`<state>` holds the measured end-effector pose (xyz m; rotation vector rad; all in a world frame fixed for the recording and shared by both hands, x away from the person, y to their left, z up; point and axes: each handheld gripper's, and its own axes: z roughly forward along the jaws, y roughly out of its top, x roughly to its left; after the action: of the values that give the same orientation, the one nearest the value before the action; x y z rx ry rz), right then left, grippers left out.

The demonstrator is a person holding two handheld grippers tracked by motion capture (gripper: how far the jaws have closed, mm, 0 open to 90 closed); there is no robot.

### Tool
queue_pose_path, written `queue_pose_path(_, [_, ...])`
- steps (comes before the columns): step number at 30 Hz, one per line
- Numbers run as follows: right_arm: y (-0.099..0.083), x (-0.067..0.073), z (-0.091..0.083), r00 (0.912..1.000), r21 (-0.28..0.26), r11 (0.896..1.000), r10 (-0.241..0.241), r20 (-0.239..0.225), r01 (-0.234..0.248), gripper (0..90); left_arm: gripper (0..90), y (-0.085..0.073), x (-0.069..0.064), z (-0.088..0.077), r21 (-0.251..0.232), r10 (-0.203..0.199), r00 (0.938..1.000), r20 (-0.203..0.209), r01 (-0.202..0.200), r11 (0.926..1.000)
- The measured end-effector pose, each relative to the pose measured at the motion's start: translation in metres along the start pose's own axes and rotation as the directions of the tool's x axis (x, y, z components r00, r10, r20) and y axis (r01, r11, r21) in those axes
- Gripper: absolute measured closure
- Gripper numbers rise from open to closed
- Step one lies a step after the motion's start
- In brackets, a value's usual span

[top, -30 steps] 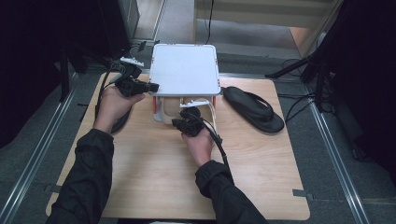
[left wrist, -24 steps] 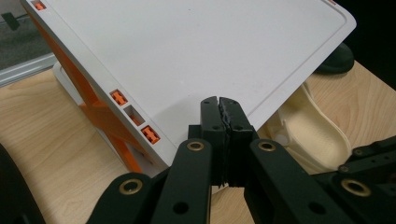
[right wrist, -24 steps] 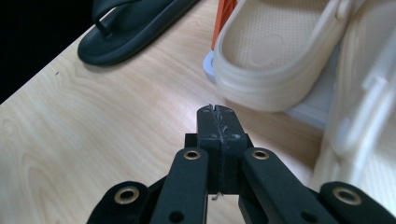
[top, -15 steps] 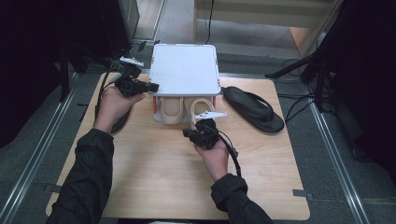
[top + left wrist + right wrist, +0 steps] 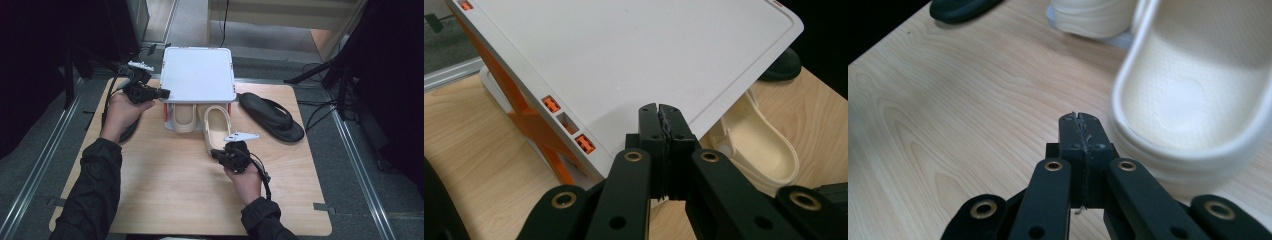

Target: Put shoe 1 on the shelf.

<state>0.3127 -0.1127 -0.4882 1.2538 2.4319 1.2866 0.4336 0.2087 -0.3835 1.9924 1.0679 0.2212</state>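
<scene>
From above, the left gripper (image 5: 161, 93), jaws closed and empty, rests at the white rack top (image 5: 198, 75) while the right gripper (image 5: 216, 153), also closed, sits by the heel of a cream slipper (image 5: 216, 125) half out from under it; the left gripper view shows closed jaws against the rack edge (image 5: 634, 65); the right gripper view shows closed empty jaws just beside the slipper's heel (image 5: 1193, 100).

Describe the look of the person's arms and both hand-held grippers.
Both arms wear dark long sleeves with bare hands. The left hand-held gripper and right hand-held gripper are black, each with two flat black jaws on linked bars with brass-coloured pivot pins. A pale three-cornered plate tops each, and a black cable trails from each.
</scene>
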Motion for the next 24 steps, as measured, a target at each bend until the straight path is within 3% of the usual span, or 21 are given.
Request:
queue_pose_path(3, [-0.006,-0.007,-0.007,0.9997,-0.026,0.999,0.020,-0.015,-0.020,90.0,89.8,0.000,0.000,0.000,-0.002,-0.001,1.0000,0.002,0.001,1.0000])
queue_pose_path(7, [-0.013,-0.015,-0.013,0.9997,-0.023,0.999,0.026,0.005,-0.026,90.0,89.8,0.000,0.000,0.000,-0.002,-0.001,1.0000,0.002,0.001,1.0000])
queue_pose_path(12, [-0.019,-0.021,-0.013,0.9992,0.005,1.000,0.012,0.039,-0.012,90.0,89.8,0.000,0.000,0.000,-0.002,0.000,1.0000,0.000,0.000,1.0000])
queue_pose_path(17, [-0.021,-0.025,-0.008,0.9954,0.039,0.999,-0.032,0.090,0.028,90.0,89.8,0.000,0.000,0.000,-0.001,0.000,1.0000,-0.001,0.000,1.0000])
queue_pose_path(24, [-0.016,-0.035,0.000,0.9975,0.033,0.999,0.021,0.067,-0.023,90.0,89.8,0.000,0.000,0.000,-0.001,0.000,1.0000,-0.003,0.000,1.0000])
